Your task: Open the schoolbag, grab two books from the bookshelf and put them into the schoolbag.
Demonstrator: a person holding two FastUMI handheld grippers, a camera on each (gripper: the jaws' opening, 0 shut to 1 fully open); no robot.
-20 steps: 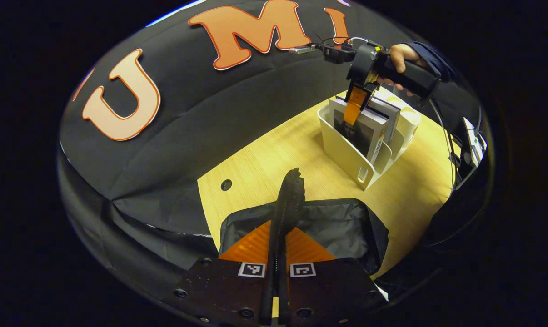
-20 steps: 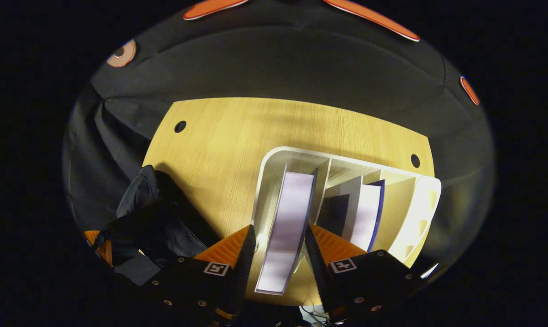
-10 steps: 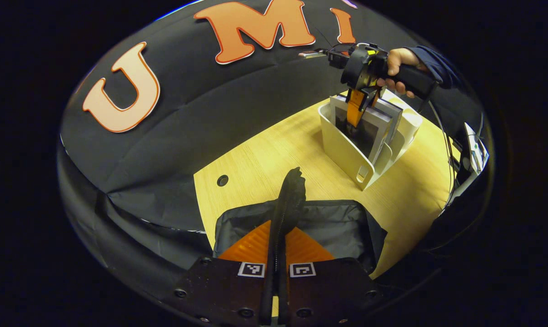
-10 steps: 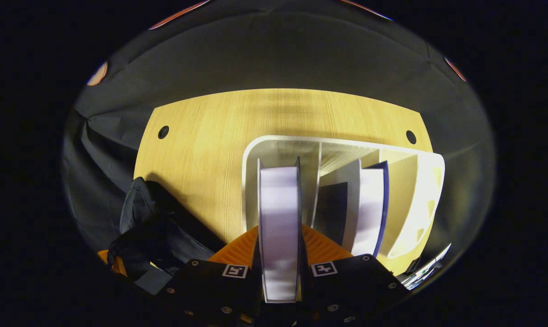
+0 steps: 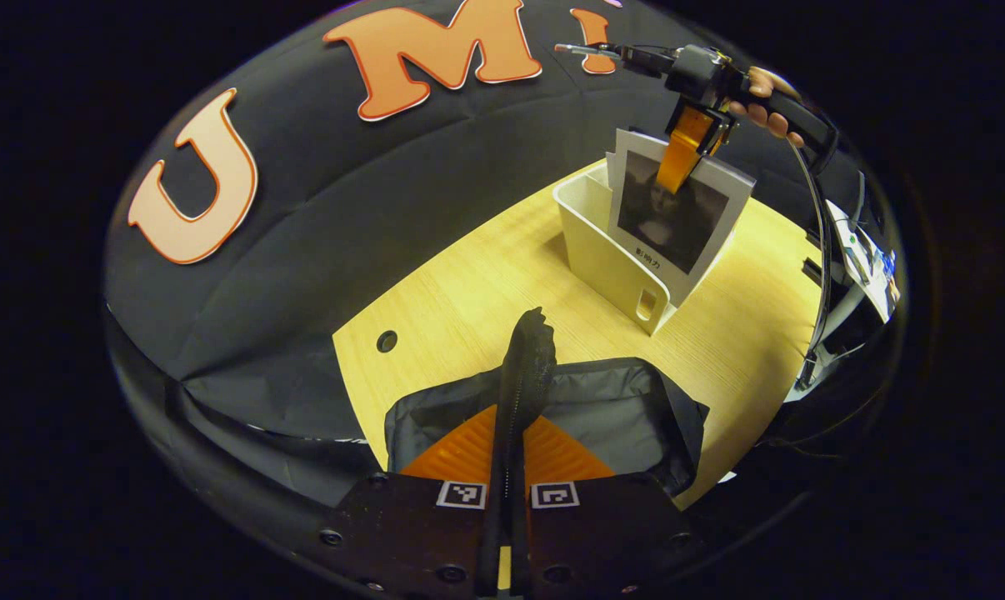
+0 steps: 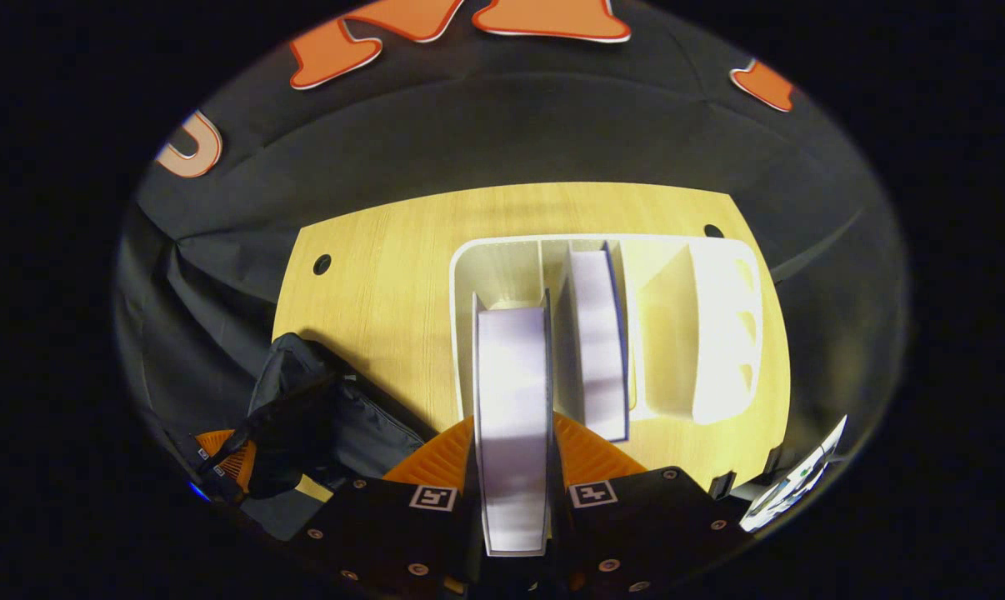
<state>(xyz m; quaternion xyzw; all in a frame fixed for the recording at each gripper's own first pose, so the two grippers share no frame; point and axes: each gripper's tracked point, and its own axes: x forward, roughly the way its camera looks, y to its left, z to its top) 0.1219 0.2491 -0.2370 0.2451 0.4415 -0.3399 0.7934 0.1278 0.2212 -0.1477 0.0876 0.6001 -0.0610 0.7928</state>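
The dark schoolbag (image 5: 627, 408) lies open on the wooden table, and my left gripper (image 5: 511, 433) is shut on its raised zip edge (image 5: 529, 350). A white bookshelf (image 5: 598, 258) stands further back. A book with a portrait cover (image 5: 677, 221) is lifted partly above it, pinched at its top by my right gripper (image 5: 684, 154), which a hand (image 5: 765, 87) holds. In the right gripper view the book's pale page edge (image 6: 512, 392) runs between the fingers of my right gripper (image 6: 512, 442). A second book (image 6: 598, 342) stands in the middle slot of the bookshelf (image 6: 465, 275). The schoolbag (image 6: 336, 417) lies to the left.
The table (image 5: 469, 283) has a round cable hole (image 5: 387, 341) near its left side and another (image 6: 713, 231) behind the shelf. Cables and a small device (image 5: 865, 258) sit off the table's right edge. Black cloth wall surrounds the table.
The right gripper went from open around the book to shut on it, then raised it partway out of the shelf. The left gripper kept its hold on the bag's edge.
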